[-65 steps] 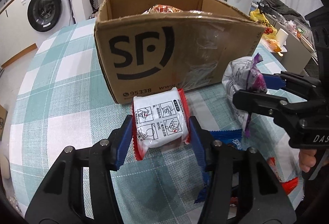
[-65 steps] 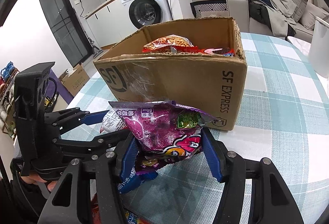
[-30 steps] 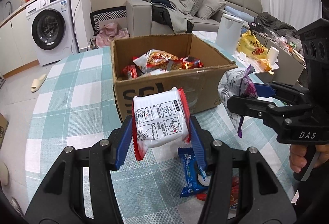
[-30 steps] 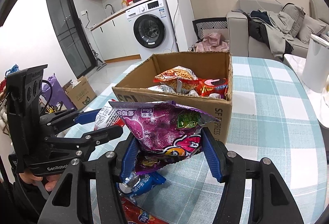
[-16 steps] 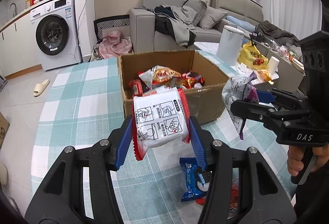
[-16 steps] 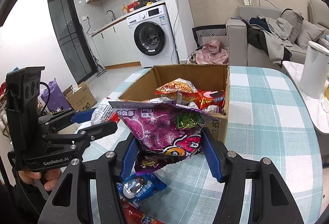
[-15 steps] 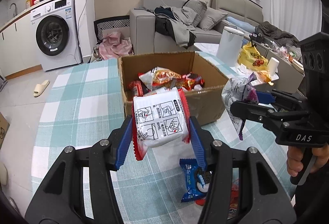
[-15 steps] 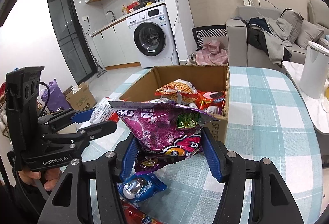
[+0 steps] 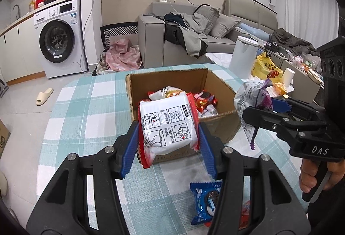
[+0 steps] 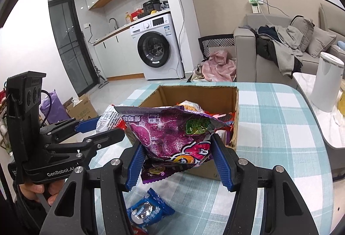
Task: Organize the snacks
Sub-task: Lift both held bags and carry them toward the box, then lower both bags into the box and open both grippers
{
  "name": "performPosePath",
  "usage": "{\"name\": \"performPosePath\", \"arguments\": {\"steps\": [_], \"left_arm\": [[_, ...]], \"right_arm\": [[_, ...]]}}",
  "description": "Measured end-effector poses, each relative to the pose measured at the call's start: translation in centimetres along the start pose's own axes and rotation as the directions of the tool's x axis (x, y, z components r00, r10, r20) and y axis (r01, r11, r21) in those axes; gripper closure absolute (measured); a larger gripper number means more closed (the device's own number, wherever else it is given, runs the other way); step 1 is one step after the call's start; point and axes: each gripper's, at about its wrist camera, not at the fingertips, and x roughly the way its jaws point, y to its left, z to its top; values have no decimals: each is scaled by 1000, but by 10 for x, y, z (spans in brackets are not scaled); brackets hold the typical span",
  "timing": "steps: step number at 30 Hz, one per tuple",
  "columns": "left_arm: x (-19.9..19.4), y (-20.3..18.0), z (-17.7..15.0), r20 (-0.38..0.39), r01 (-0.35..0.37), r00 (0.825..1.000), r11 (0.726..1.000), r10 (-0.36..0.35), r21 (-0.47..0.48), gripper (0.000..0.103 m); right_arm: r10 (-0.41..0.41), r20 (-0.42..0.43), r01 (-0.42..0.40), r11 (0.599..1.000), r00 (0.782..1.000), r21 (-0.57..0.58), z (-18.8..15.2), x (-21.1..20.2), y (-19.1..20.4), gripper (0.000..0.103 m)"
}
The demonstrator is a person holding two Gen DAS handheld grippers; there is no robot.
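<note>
While both tools are raised above the checked counter (image 9: 90,109), each one is clamped on a snack. The left tool (image 9: 168,138) has its blue pads closed partway against the two sides of a white noodle packet (image 9: 167,125) with red crimped edges and printed cooking diagrams, held upright in front of the open cardboard box (image 9: 224,125). The right tool (image 10: 179,161) grips a crumpled purple snack bag (image 10: 170,133) between its blue pads, the bag's top flaring wide over the near rim of the same box (image 10: 234,105); in the left wrist view this tool (image 9: 265,109) appears at the right with the bag's pale back (image 9: 248,103) turned toward the camera, just beside the box's right wall. In the right wrist view the left tool (image 10: 103,127) shows at the left with the packet's white end (image 10: 106,119) peeking out, near the purple bag but not clearly touching it. Inside the box lie several packets, among them a red one (image 9: 203,101) and an orange-patterned bag (image 9: 170,92). On the counter near its closest edge, below the tools, lies a blue cookie packet (image 9: 204,200), also seen under the right tool (image 10: 148,211), with a red wrapper (image 9: 244,215) just beside it. A white cylindrical bin (image 10: 326,84) stands off the counter's far right corner.
</note>
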Motion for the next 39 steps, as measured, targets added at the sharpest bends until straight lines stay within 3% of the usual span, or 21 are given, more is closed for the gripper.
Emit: {"name": "performPosePath", "arguments": {"steps": [18,39], "left_arm": [[30,10,37,8,-26,1000,1000,26,-18,53],[91,17,52,-19,-38,999,999,37,-21,53]], "right_arm": [[-21,32,20,999,999,35,26,9,-4,43],[-48,-23,50,993,999,102,38,57,-28,42]]}}
